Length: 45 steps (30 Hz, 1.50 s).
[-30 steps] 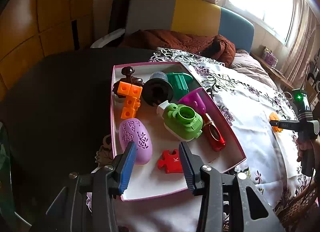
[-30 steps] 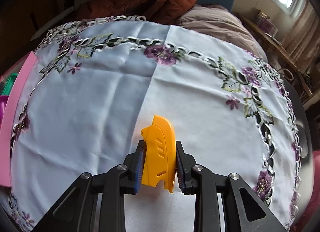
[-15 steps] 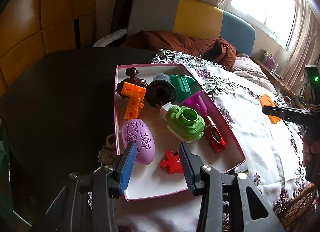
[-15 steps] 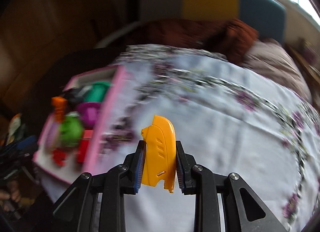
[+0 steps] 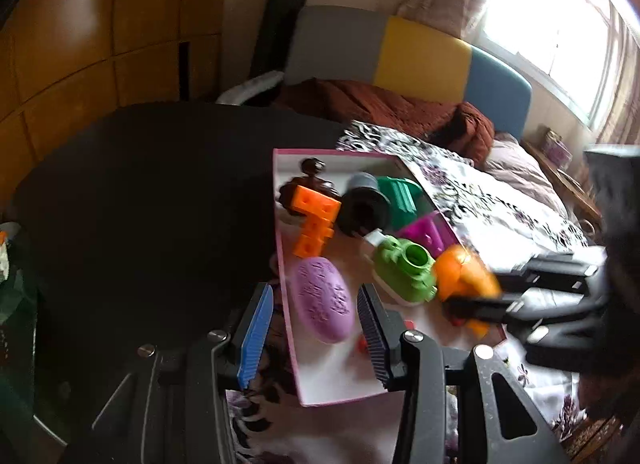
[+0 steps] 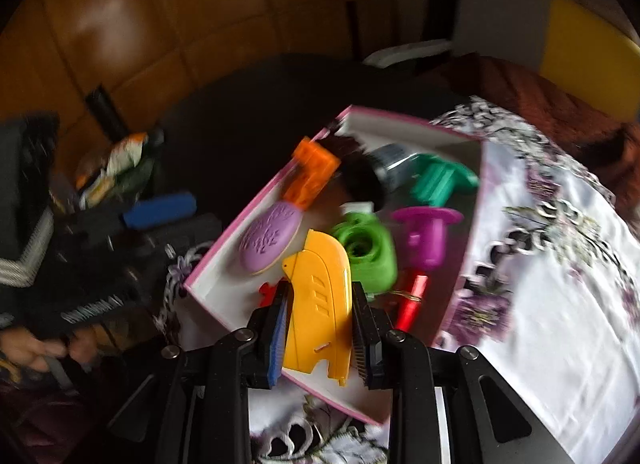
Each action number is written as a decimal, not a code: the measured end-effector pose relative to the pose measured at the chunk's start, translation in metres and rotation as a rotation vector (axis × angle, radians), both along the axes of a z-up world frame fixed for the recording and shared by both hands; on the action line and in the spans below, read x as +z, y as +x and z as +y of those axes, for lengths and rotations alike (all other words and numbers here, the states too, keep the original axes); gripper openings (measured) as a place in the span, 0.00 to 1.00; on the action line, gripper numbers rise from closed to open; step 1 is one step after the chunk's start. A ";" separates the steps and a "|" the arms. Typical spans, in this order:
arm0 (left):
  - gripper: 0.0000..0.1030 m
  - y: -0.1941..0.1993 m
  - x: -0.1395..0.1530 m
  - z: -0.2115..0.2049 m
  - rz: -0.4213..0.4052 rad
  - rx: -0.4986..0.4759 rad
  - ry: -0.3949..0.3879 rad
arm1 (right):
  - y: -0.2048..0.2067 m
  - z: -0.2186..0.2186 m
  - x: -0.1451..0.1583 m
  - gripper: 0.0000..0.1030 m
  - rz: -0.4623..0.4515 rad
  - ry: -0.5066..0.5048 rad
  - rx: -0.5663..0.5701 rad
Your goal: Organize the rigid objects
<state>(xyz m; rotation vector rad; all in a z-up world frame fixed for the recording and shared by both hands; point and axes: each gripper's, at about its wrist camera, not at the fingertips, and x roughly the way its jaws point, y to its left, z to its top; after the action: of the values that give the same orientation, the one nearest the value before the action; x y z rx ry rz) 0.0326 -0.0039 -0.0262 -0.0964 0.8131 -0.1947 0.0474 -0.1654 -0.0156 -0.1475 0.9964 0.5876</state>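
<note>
A white box with a pink rim (image 5: 285, 284) (image 6: 240, 219) lies on the flowered cloth. It holds a purple oval (image 5: 322, 300), orange blocks (image 5: 314, 219), a green piece (image 5: 404, 268), a magenta piece (image 6: 426, 236), a teal piece (image 6: 440, 181) and a red tube (image 6: 412, 300). My right gripper (image 6: 318, 304) is shut on a yellow plastic piece (image 6: 320, 316), held above the box's near part. The left wrist view shows that piece (image 5: 464, 276), blurred, beside the green piece. My left gripper (image 5: 315, 304) stands open above the box's left wall, gripping nothing.
The dark table (image 5: 160, 203) spreads left of the box. The white flowered cloth (image 6: 560, 304) covers the right side. A sofa with a brown blanket (image 5: 400, 107) stands behind. Bags and clutter (image 6: 116, 167) lie at the table's left edge.
My right gripper has swung left from the open cloth, carrying the yellow piece over the box. The left gripper has shifted a little, and the right gripper now shows in its view.
</note>
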 end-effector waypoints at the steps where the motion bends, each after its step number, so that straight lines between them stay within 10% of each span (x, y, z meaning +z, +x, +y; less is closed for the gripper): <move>1: 0.43 0.001 0.000 0.003 0.000 0.009 0.000 | 0.003 0.006 -0.008 0.27 0.019 -0.013 0.017; 21: 0.44 0.003 -0.007 0.000 0.026 0.034 0.042 | -0.002 -0.005 -0.037 0.65 0.068 -0.035 -0.048; 31: 0.44 -0.008 0.008 -0.001 -0.033 0.062 0.062 | -0.031 -0.023 0.004 0.95 -0.200 -0.027 -0.387; 37: 0.55 -0.020 0.024 -0.004 -0.091 0.077 0.081 | -0.043 -0.025 0.010 1.00 -0.257 -0.013 -0.575; 39: 0.72 -0.021 0.025 -0.003 -0.080 0.102 0.083 | -0.046 -0.022 0.007 1.00 -0.250 -0.027 -0.592; 45: 0.73 -0.029 0.024 0.008 -0.074 0.164 0.064 | -0.052 -0.017 0.009 1.00 -0.253 -0.031 -0.578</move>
<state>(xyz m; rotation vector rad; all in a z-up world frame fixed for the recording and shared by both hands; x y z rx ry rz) 0.0039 0.0041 -0.0024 -0.0945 0.7328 -0.0174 -0.0048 -0.1820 -0.0070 0.0416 0.7526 0.0216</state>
